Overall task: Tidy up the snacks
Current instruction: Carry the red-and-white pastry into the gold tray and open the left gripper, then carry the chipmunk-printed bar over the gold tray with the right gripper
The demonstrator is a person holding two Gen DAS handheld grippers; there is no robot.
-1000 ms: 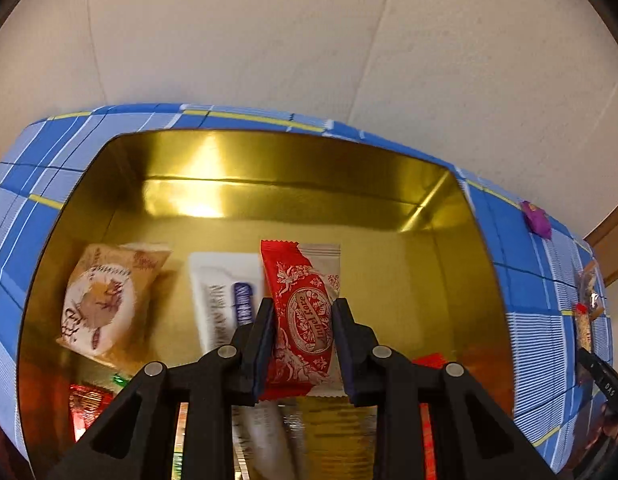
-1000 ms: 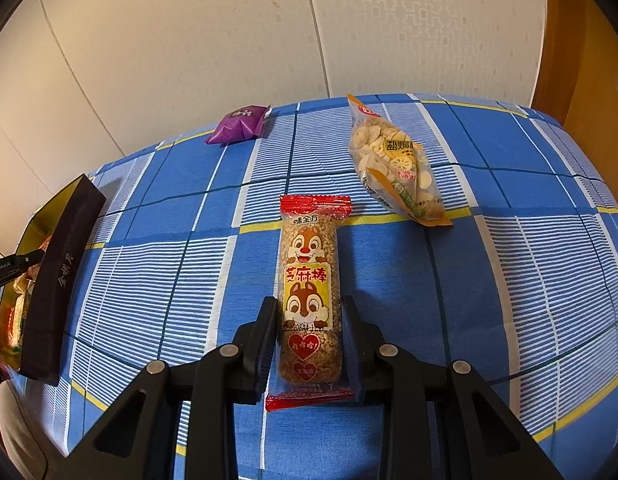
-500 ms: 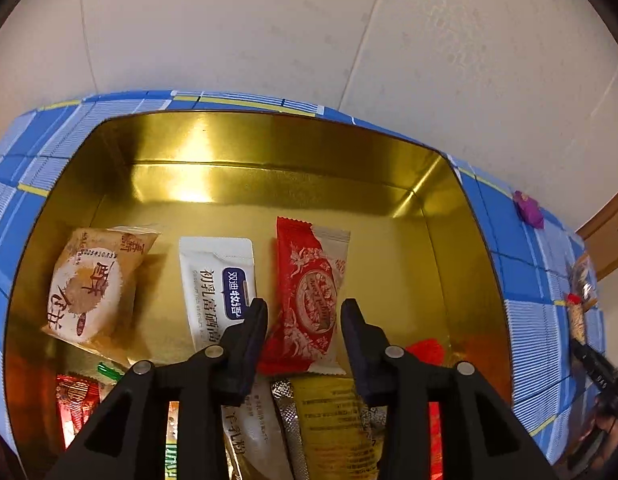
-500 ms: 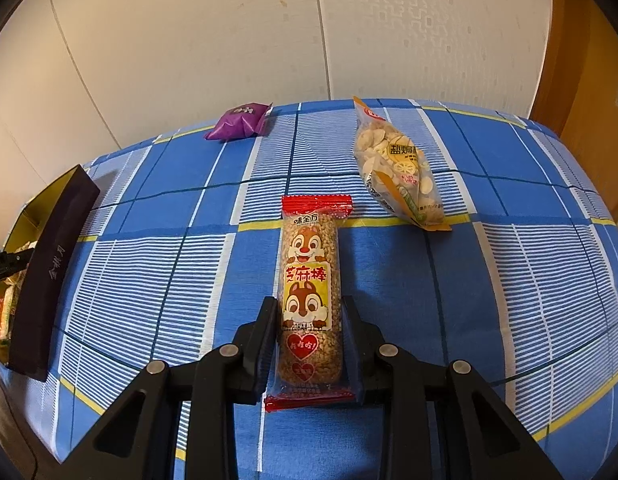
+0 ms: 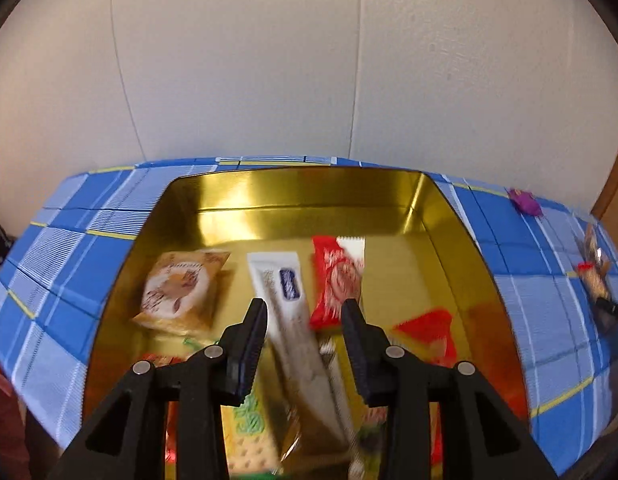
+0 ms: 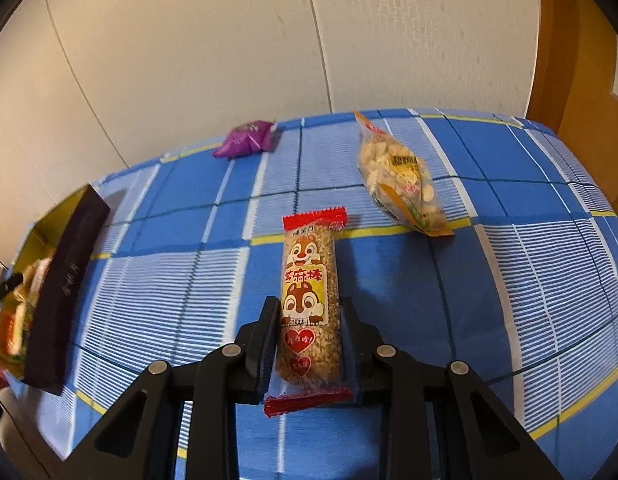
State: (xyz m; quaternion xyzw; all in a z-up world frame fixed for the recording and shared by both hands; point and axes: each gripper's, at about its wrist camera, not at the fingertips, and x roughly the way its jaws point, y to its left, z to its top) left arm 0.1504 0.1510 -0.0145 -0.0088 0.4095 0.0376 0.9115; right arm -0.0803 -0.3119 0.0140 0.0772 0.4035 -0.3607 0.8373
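Left wrist view: left gripper [image 5: 303,322] above the gold tin [image 5: 297,192], fingers spread, nothing between them. Ahead of the fingers, on the tin floor: 1 white stick pack [image 5: 283,292] running back under the gap, 1 red pack [image 5: 336,280] just beyond the right finger, 1 tan pack [image 5: 181,290] beyond the left finger. Several more packs lie below the fingers, blurred; a count is not possible.

Right wrist view: right gripper [image 6: 311,334] pinching the sesame bar [image 6: 309,300] by its near half, the bar's length running straight ahead from the fingers; whether it rests on the checked cloth [image 6: 509,280] or is just lifted cannot be told. Beyond the right finger: 1 nut bag [image 6: 401,180]. Far ahead, left of the bar: 1 purple pack [image 6: 245,142]. Well off to the left: the tin's dark wall.

Status, as judged: most snacks are stowed. 3 remain outside the tin: the bar, in hand, then the nut bag and purple pack, both untouched.
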